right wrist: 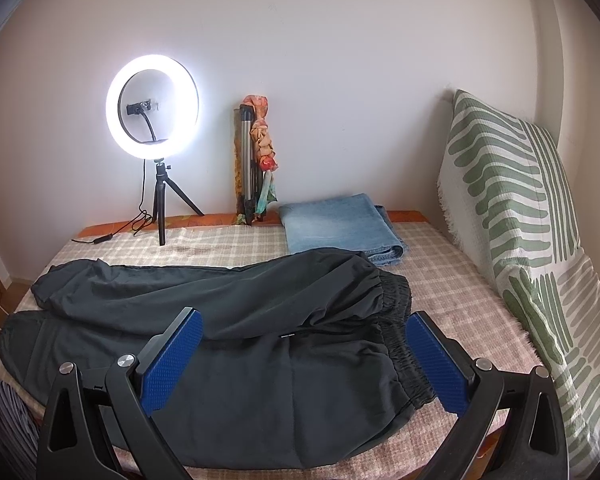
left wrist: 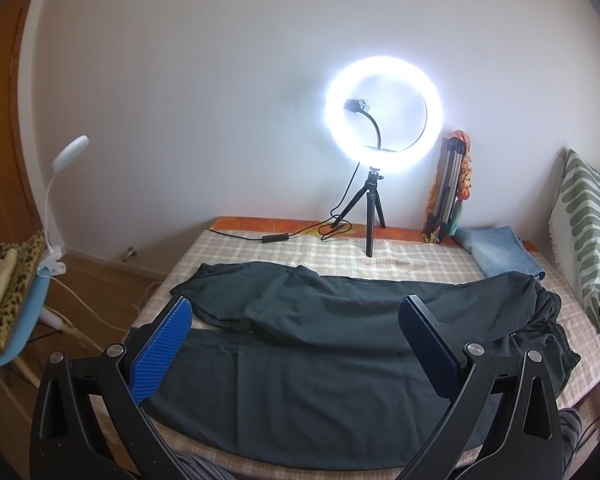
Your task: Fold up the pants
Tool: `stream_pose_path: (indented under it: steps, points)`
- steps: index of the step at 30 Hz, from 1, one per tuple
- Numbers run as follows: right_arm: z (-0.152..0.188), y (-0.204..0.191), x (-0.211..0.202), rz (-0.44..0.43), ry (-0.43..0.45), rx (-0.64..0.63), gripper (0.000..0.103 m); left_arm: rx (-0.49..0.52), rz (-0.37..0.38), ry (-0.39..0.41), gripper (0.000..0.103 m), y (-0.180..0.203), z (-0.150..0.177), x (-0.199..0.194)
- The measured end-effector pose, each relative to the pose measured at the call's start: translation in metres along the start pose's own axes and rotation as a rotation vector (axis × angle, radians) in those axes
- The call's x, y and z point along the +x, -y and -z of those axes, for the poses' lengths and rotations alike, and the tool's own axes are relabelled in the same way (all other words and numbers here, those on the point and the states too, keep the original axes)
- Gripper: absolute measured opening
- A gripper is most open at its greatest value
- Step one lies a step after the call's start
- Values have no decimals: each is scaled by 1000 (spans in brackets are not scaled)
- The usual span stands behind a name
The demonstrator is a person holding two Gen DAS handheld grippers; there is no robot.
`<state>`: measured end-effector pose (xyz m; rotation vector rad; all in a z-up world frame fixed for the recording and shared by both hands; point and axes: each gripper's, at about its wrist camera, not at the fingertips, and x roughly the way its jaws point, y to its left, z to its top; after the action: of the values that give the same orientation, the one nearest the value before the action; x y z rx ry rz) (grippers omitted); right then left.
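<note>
In the left wrist view, the left claw hung released, its jaws spread wide above the dark pants, touching nothing. The pants lay across the checked bed cover, legs running left toward the bed's left edge, waistband bunched at the right. The far leg lay rumpled over the near one. Bare cover showed between the pants and the ring light on its small tripod at the far side. Folded jeans sat near the far right corner, just beyond the waistband. A blue chair stood off the bed's left edge.

In the right wrist view, the right claw was likewise released, jaws wide, hovering over the waistband end of the pants. The elastic waistband lay between the blue pads. To the right, a strip of open cover separated the waistband from the green-patterned pillow leaning at the bed's right edge. The jeans lay just beyond the pants.
</note>
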<state>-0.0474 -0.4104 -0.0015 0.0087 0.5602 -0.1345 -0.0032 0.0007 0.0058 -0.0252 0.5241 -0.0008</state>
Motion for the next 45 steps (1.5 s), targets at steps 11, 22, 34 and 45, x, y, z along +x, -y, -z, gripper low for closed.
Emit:
stream_pose_path:
  steps: [11,22,34,45]
  points:
    - [0,0,0,0,1,1,103,-4,3,0,103,-1,0,-1]
    - [0,0,0,-1,2,2,103,-6,4,0,103,-1,0,-2]
    - [-1,-2,-1,-1,9,5,103,-12,6,-4,103,0,-1,-1]
    - [-1,-4,-2,-4,11,7,103,-23,10,-9,103,-4,0,0]
